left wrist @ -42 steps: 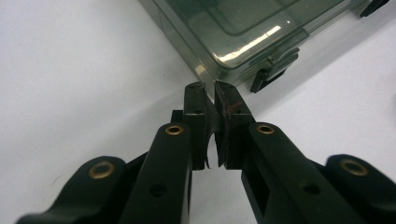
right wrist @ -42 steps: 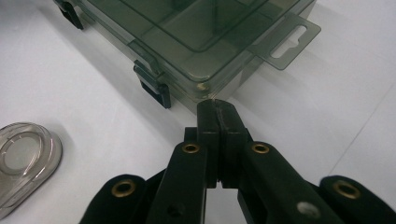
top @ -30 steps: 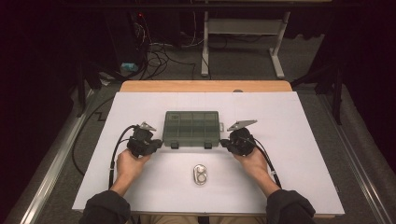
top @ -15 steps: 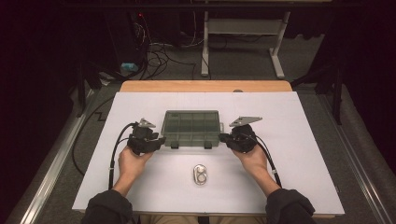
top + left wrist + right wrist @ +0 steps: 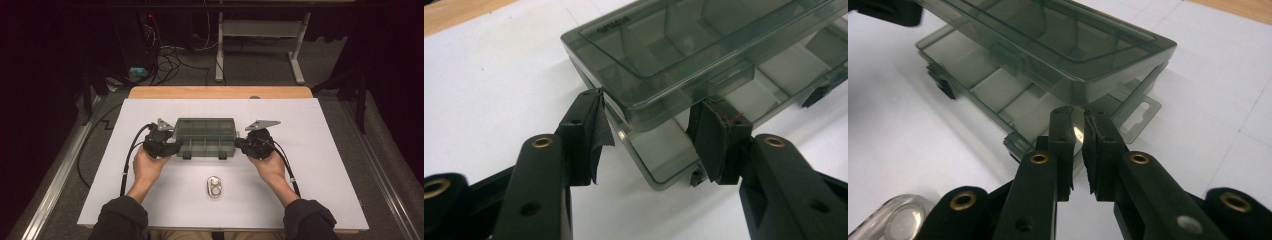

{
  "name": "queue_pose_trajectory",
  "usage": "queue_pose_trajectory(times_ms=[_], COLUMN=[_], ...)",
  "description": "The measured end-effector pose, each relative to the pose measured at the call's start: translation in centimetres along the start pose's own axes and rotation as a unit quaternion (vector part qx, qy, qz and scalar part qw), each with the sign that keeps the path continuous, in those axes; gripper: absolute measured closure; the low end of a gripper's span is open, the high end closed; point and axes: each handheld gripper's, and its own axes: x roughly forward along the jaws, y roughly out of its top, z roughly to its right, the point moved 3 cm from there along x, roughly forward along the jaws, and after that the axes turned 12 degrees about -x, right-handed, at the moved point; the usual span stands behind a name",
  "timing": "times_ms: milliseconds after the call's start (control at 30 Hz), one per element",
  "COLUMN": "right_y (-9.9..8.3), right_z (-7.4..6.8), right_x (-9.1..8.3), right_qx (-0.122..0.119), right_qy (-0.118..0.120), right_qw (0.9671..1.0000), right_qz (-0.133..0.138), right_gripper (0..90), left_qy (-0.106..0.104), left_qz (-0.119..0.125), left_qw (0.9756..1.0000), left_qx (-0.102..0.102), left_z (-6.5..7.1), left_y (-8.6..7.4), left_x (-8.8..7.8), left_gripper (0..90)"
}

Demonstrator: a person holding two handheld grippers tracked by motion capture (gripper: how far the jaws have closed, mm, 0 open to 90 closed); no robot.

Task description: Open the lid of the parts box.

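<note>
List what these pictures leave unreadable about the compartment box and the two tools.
- Compartment box contents: high view, too small; tinted lid dims the tool views.
- Lid's embossed word: left tool view, too faint.
- Right tool: whether its pads pinch the box edge is hidden behind the tips.
- Small clear case: high view, too small to identify.
</note>
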Motion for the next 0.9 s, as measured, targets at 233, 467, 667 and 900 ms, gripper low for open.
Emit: queue_pose_trajectory(times_ms=[233, 467, 667, 900], right_y=[0.2, 1.0, 1.2, 1.5], right_z=[0.9, 1.9, 2.0, 2.3], right_x=[1.9, 3.5, 4.4, 4.9], right_qx=[0.031, 0.064, 0.070, 0.071], right_qy=[-0.024, -0.045, -0.050, -0.056], right_qw=[0.9988, 0.9955, 0.9939, 0.9925], right_qz=[-0.030, -0.053, -0.069, -0.082], right_gripper=[79.4, 75.1, 74.4, 74.0], left_qy=[-0.017, -0.025, -0.033, -0.042], left_qz=[0.006, 0.009, 0.013, 0.015], left_qw=[0.9997, 0.9994, 0.9989, 0.9983], left_qx=[-0.018, -0.023, -0.029, -0.038], left_z=[-0.4, -0.5, -0.7, -0.8], left_y=[0.2, 0.3, 0.4, 0.7], left_x=[0.0, -0.1, -0.3, -0.5], left_gripper=[49.2, 49.9, 50.5, 50.9])
